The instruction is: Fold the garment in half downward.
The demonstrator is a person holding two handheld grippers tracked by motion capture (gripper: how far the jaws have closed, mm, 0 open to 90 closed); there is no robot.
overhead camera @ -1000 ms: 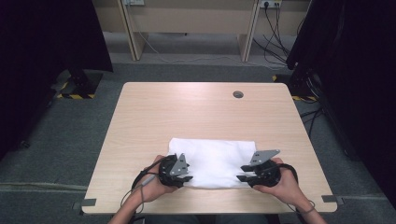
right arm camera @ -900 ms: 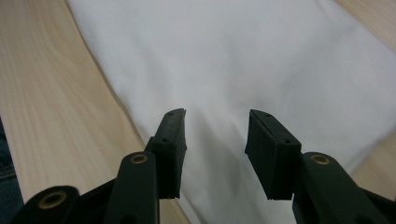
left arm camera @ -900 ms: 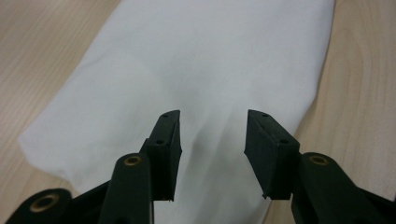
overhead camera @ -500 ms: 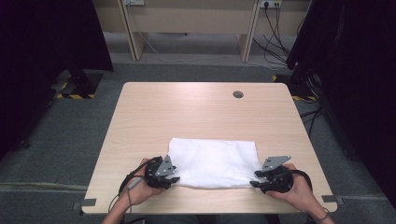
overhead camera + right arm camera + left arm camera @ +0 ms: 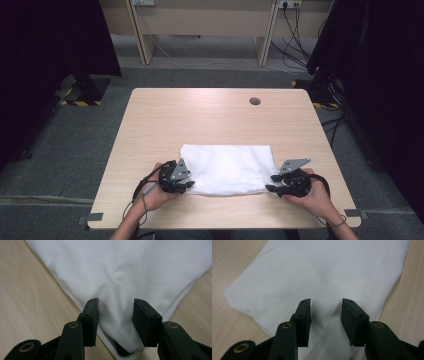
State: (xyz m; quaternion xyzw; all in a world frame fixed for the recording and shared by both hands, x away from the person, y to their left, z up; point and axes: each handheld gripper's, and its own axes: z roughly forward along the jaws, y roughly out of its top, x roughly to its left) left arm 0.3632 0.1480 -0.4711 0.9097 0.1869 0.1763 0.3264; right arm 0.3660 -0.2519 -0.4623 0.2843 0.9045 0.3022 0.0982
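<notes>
Lying folded at the lower middle of the high view, the white cloth (image 5: 227,169) rests on the wooden table (image 5: 210,120) near its front edge. The left gripper (image 5: 186,184) sits at its lower-left corner, the right gripper (image 5: 270,188) at its lower-right corner. Each gripper's jaws stand partly apart with cloth bunched between them; whether the pads press it, I cannot tell.

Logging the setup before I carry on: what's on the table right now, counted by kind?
White folded cloth: 1
Handheld grippers: 2, the left gripper at the cloth's near left corner and the right gripper at its near right corner, each with cloth between its jaws
Total: 3
</notes>
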